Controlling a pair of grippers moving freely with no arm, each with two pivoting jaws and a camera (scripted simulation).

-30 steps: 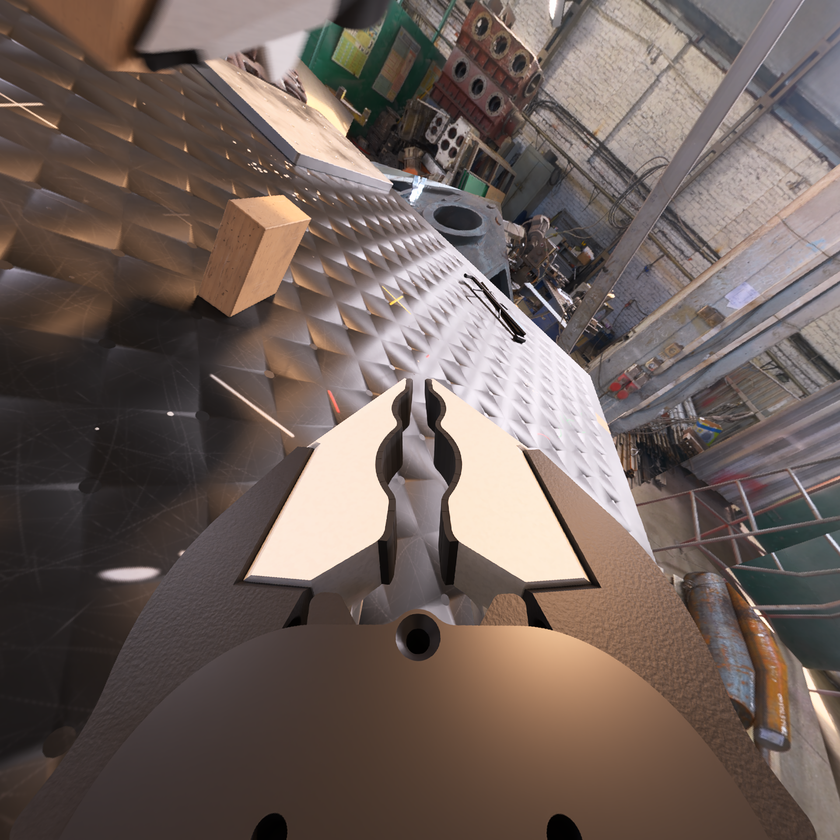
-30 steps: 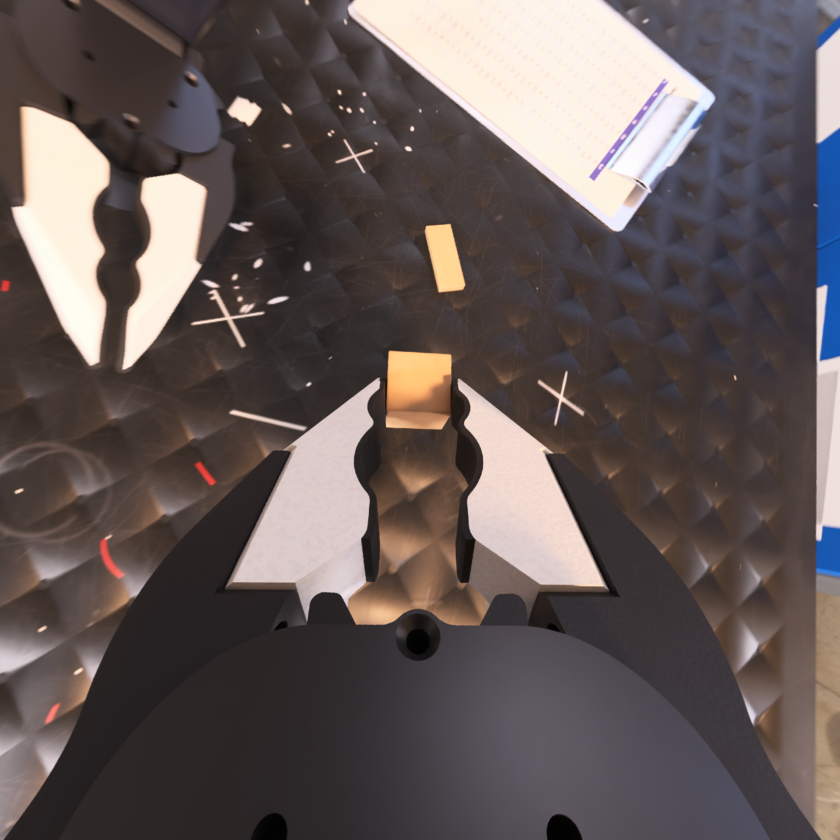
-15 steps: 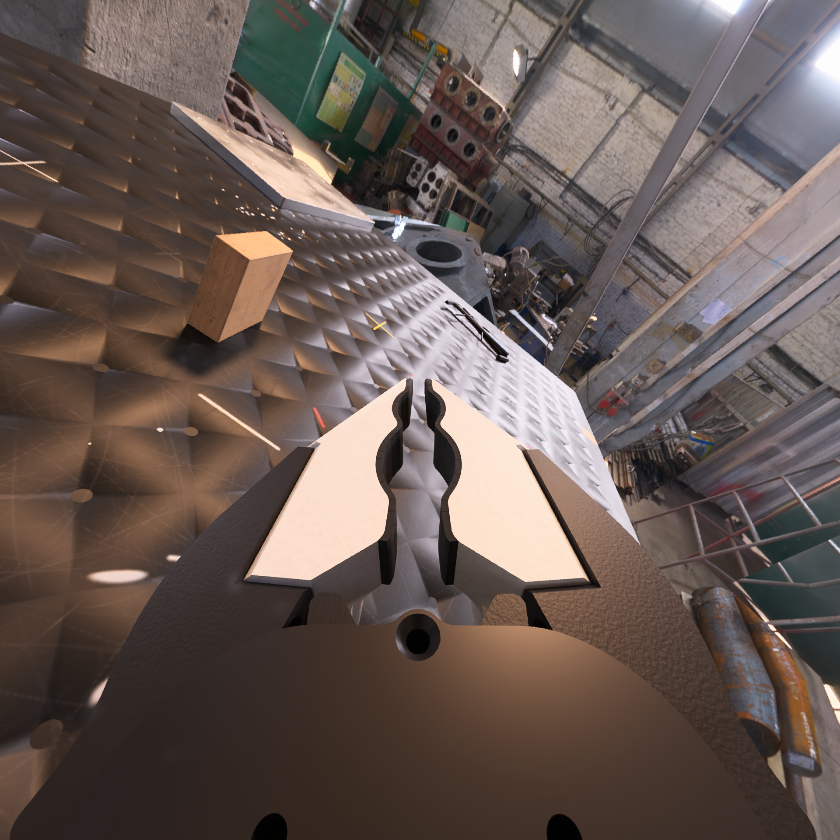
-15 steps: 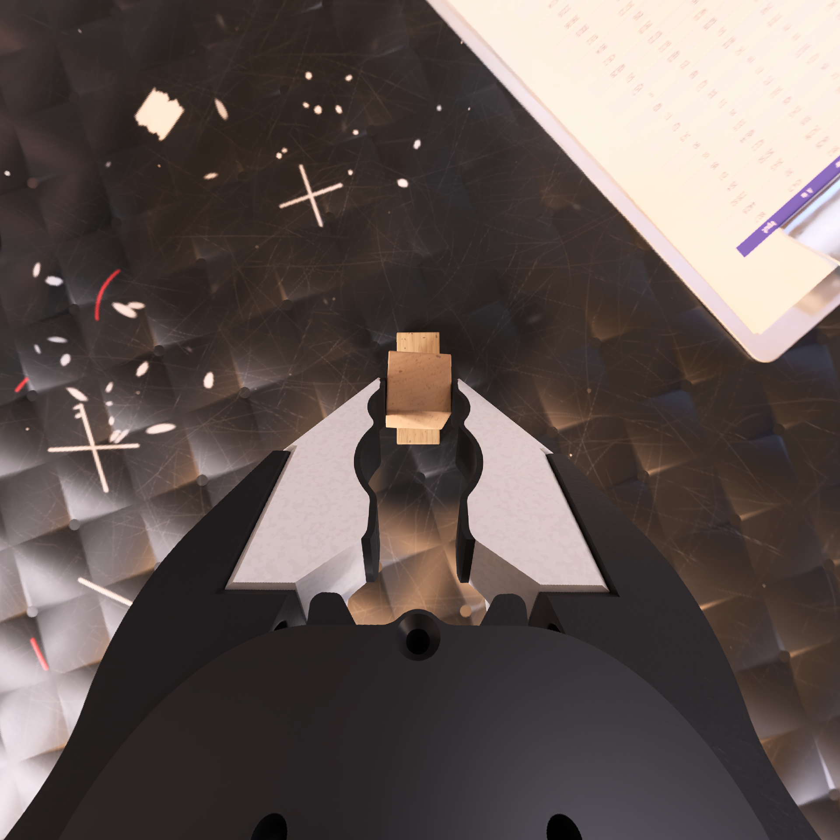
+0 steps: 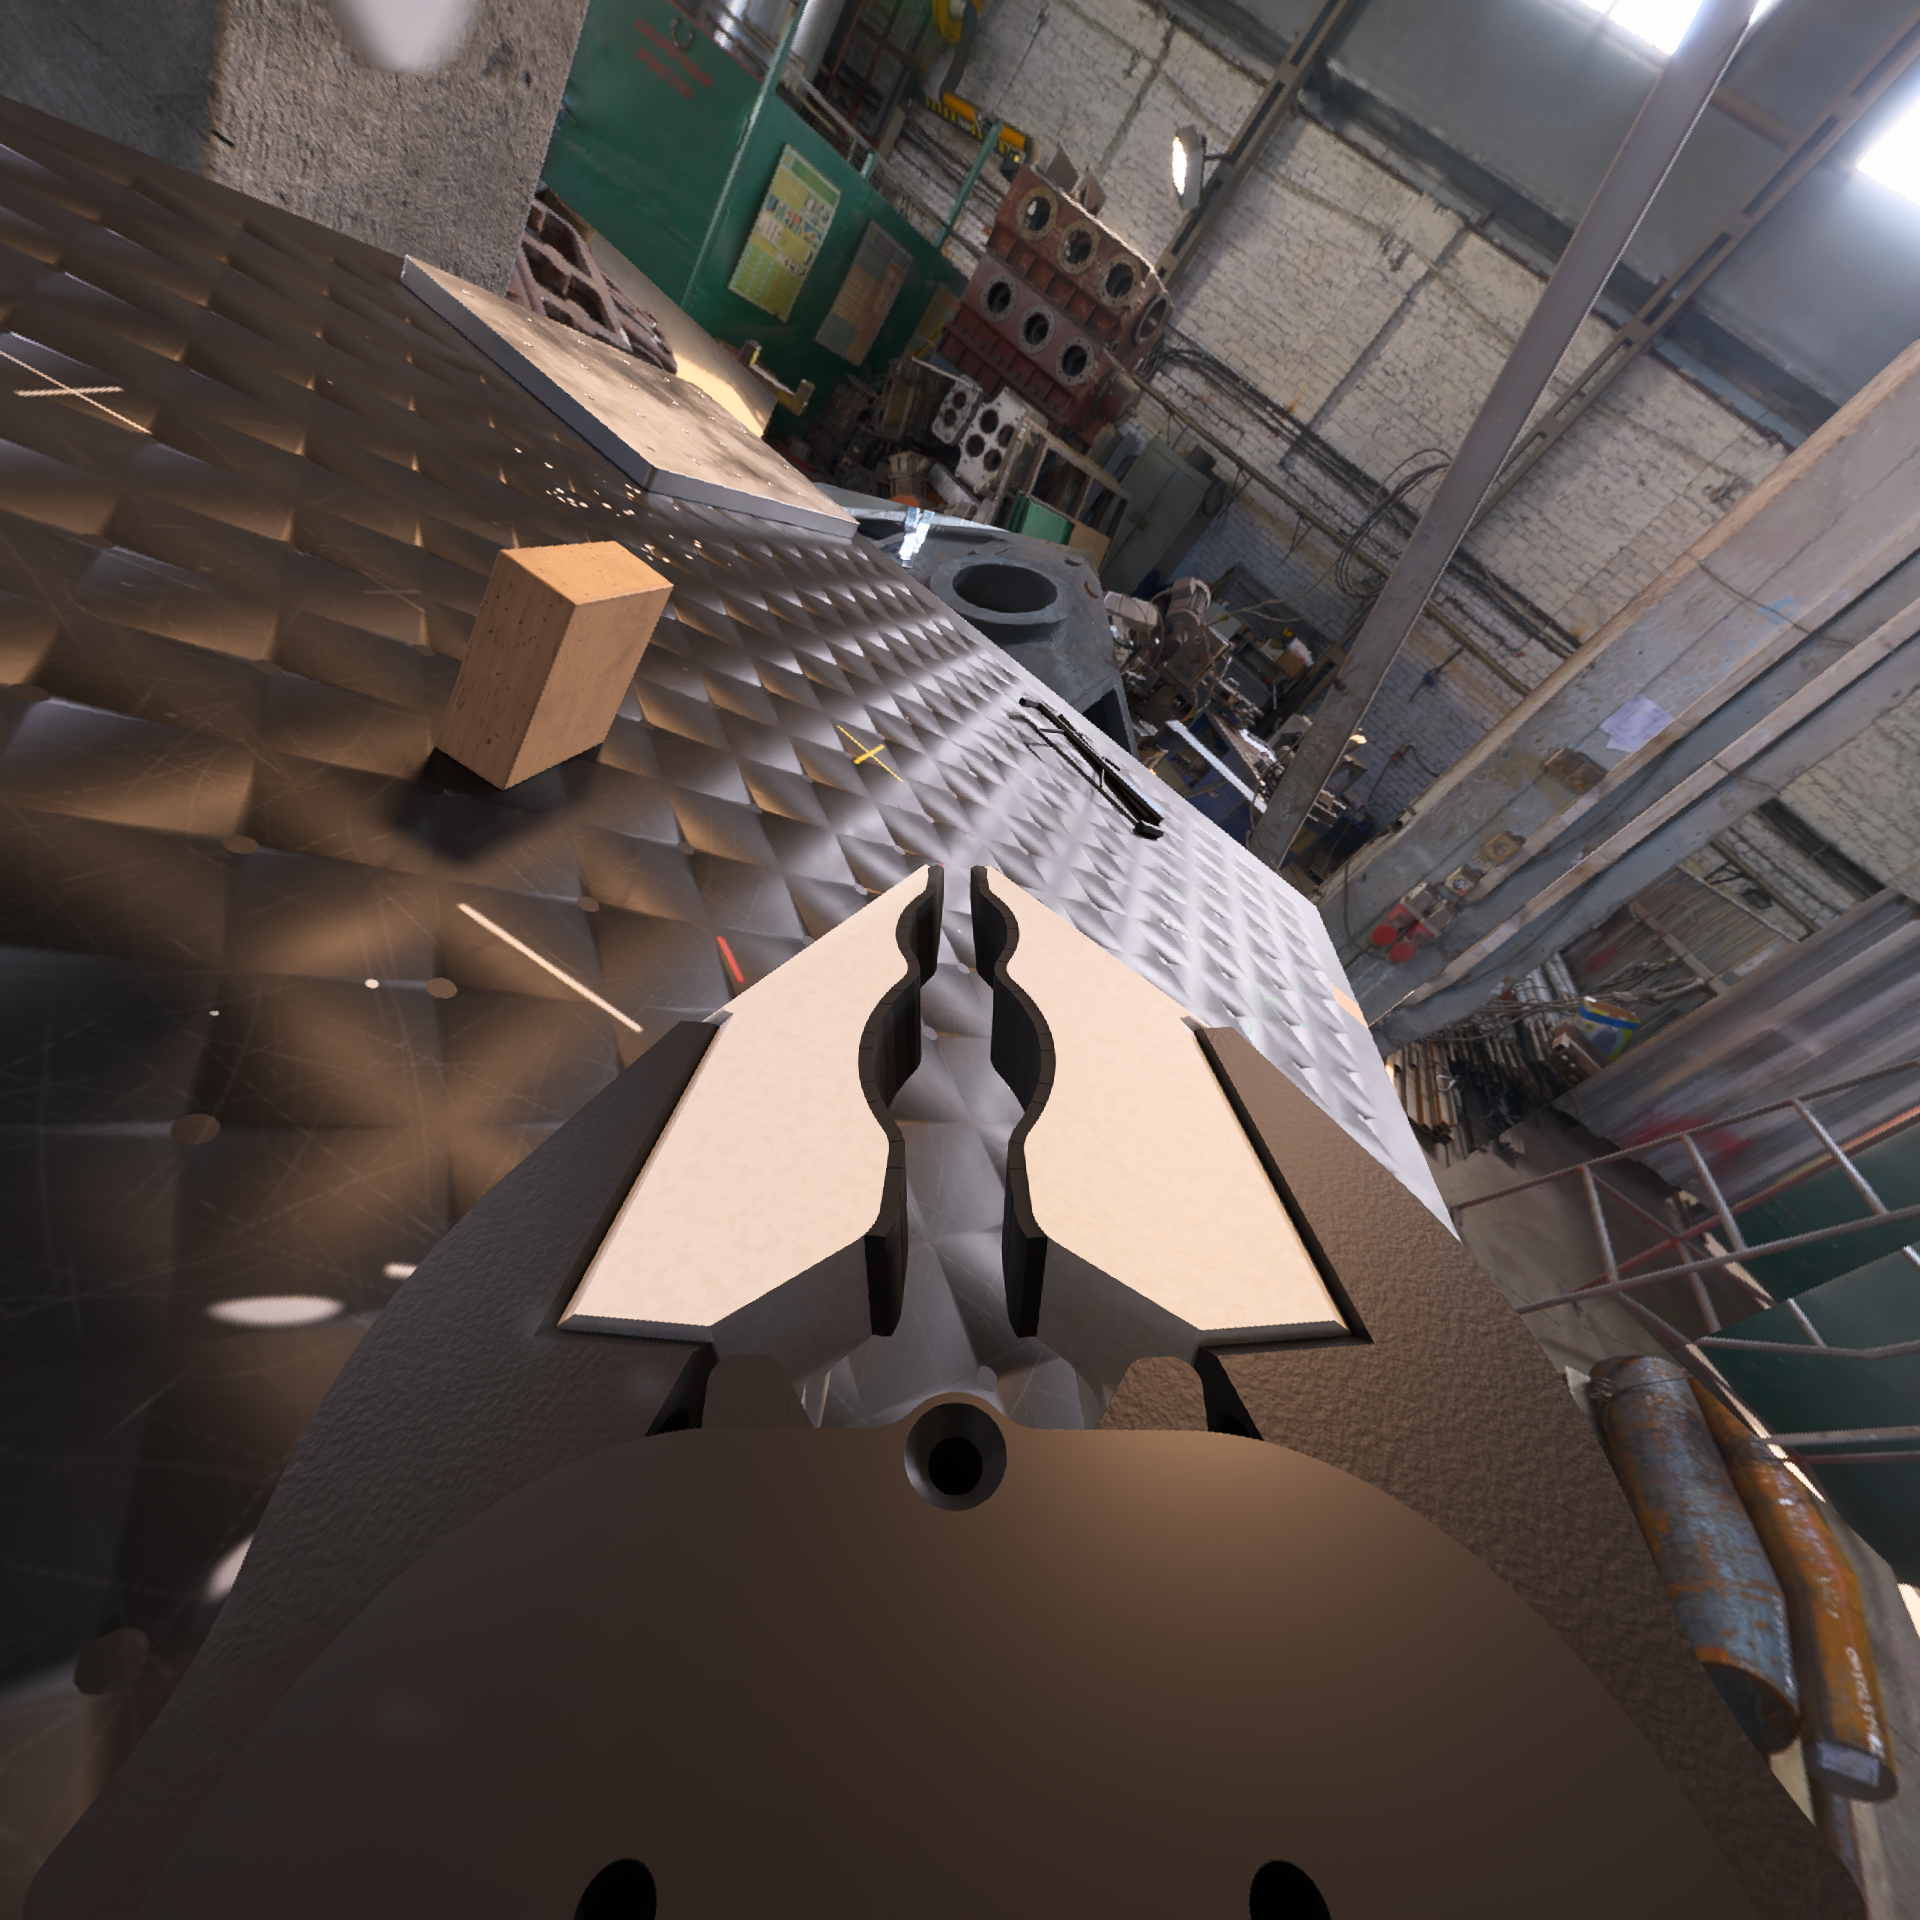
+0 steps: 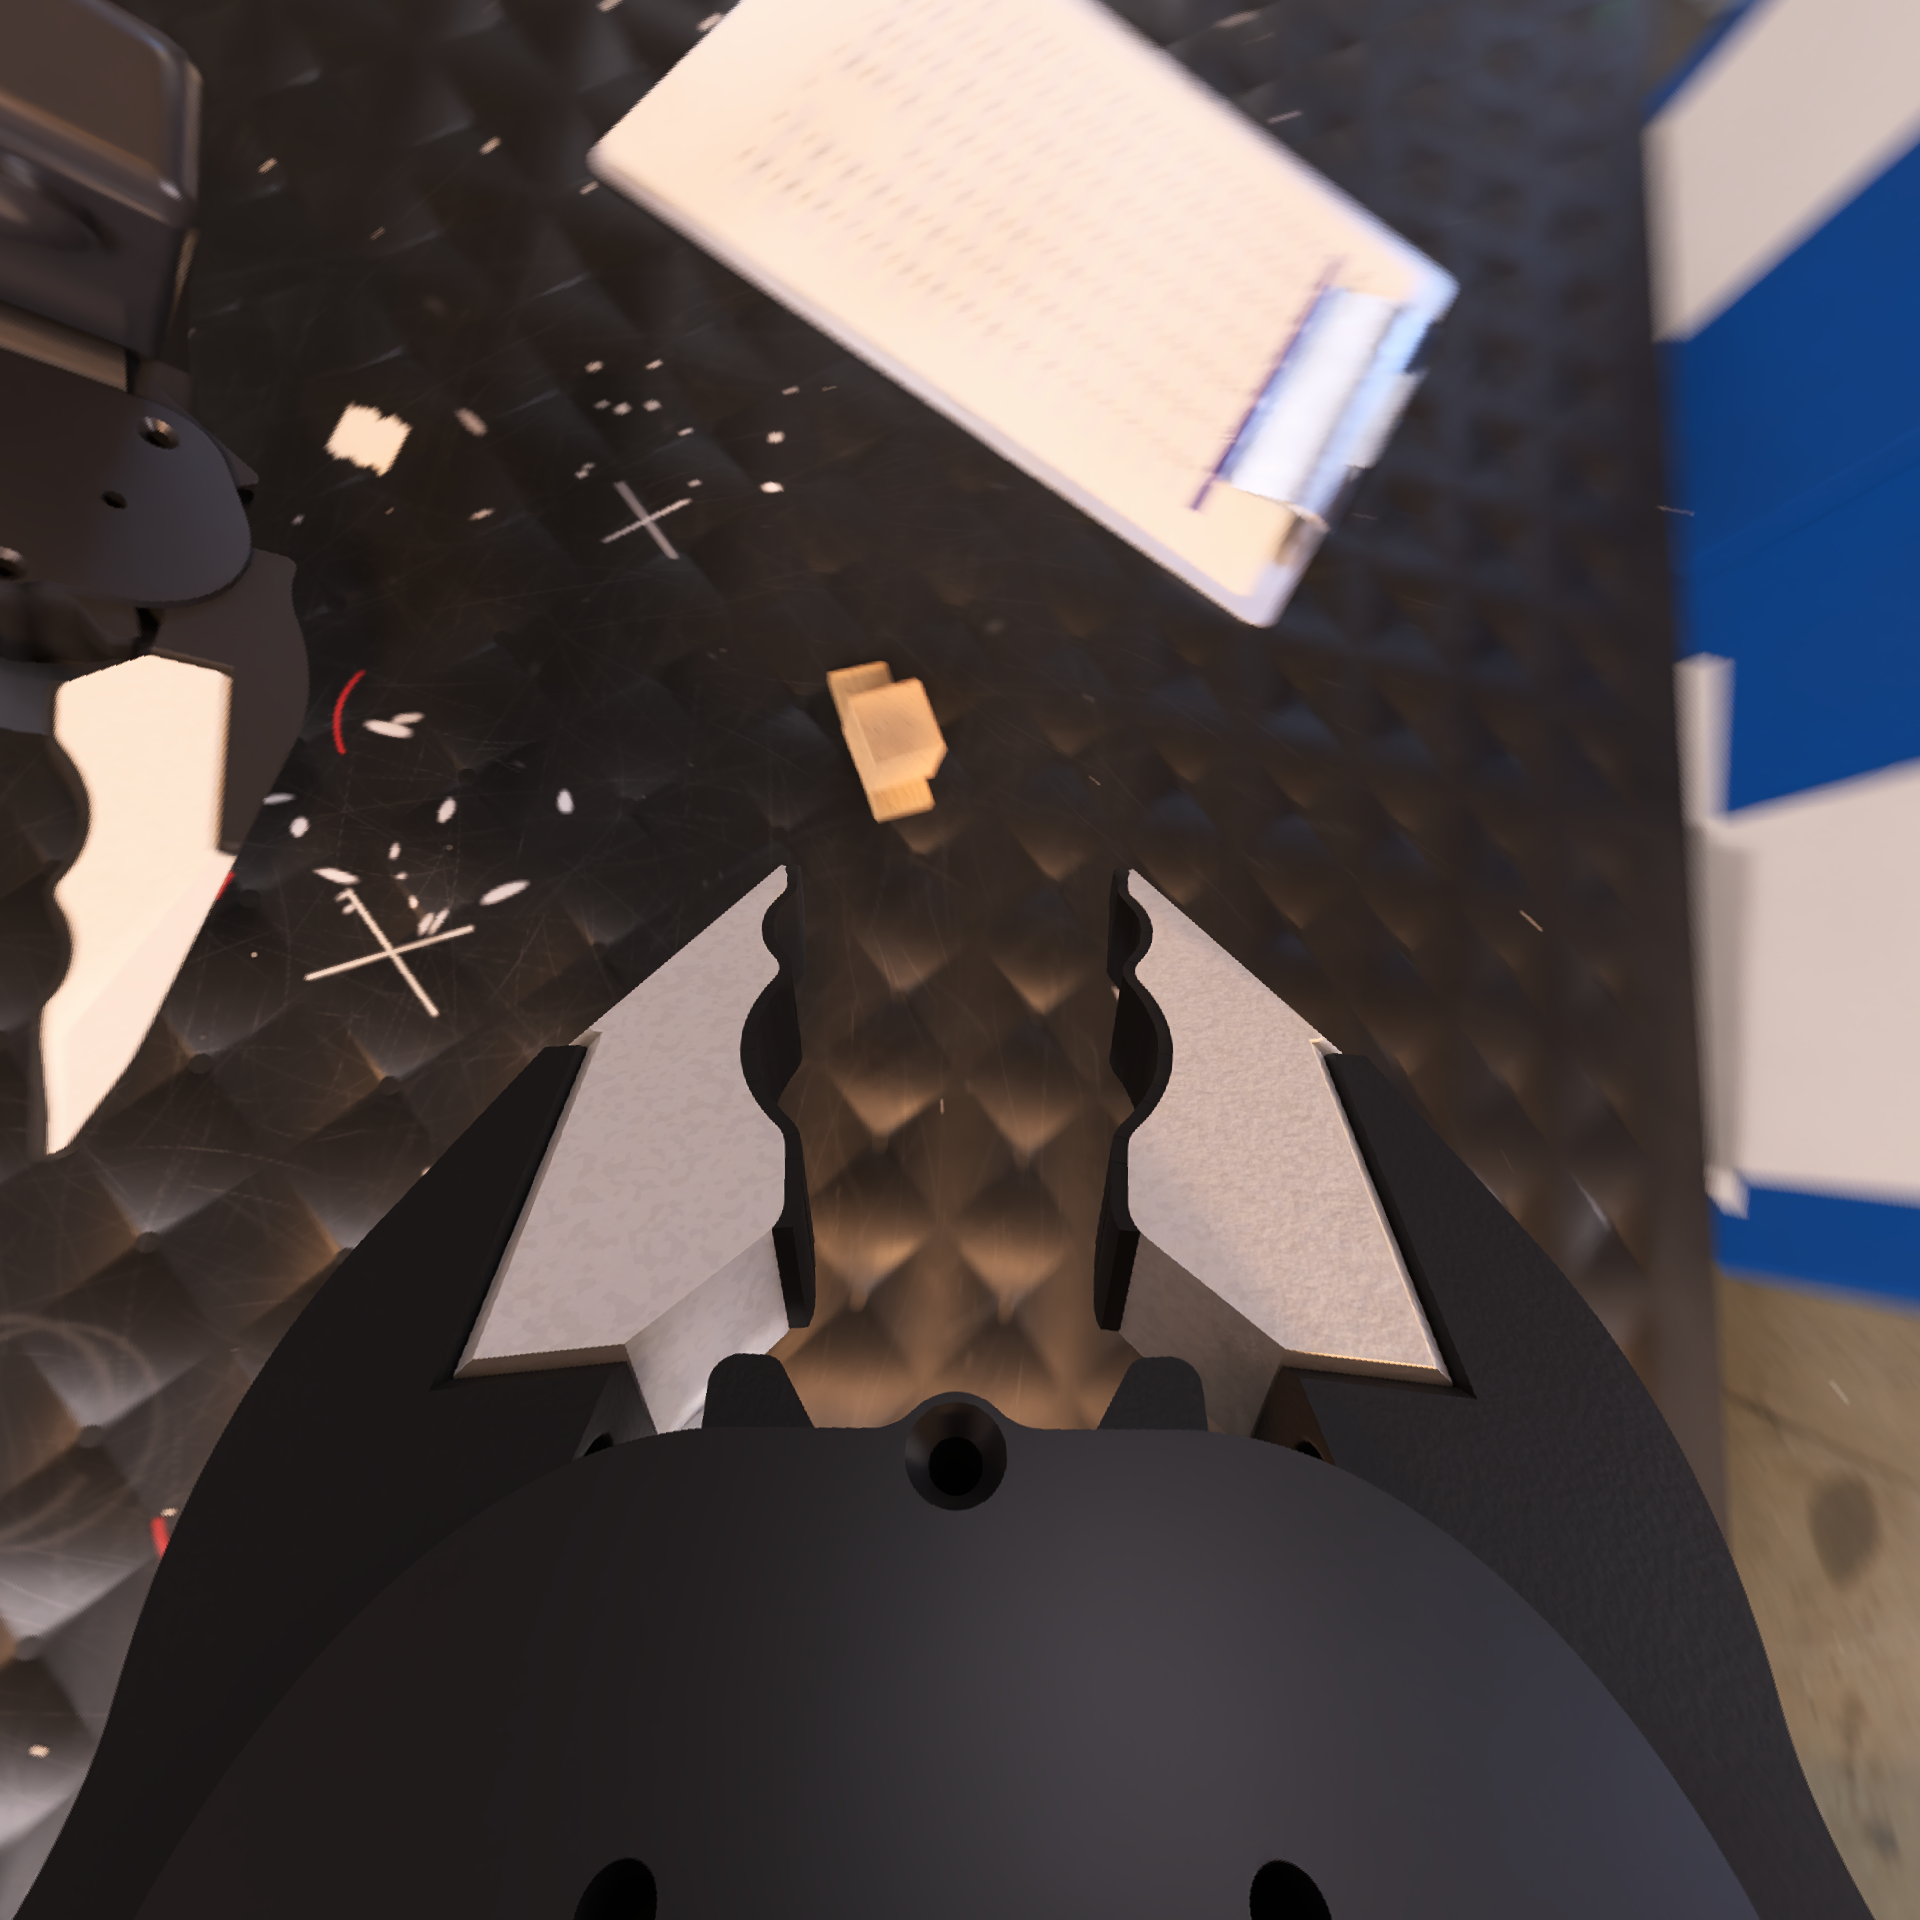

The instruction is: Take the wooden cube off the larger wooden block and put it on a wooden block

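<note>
Presently, right wrist view: right gripper (image 6: 951,883) with fingers spread wide, holding nothing, above the dark studded desk (image 6: 1039,1039). Ahead of it the wooden cube (image 6: 896,722) sits on a small wooden block (image 6: 902,795). A clipboard (image 6: 997,270) lies beyond; the left gripper (image 6: 62,1132) shows at the left edge. Left wrist view only: left gripper (image 5: 956,878), fingers nearly closed with a thin gap, empty; the larger wooden block (image 5: 551,660) stands upright, nothing on it; a black pen (image 5: 1096,767) lies farther off.
</note>
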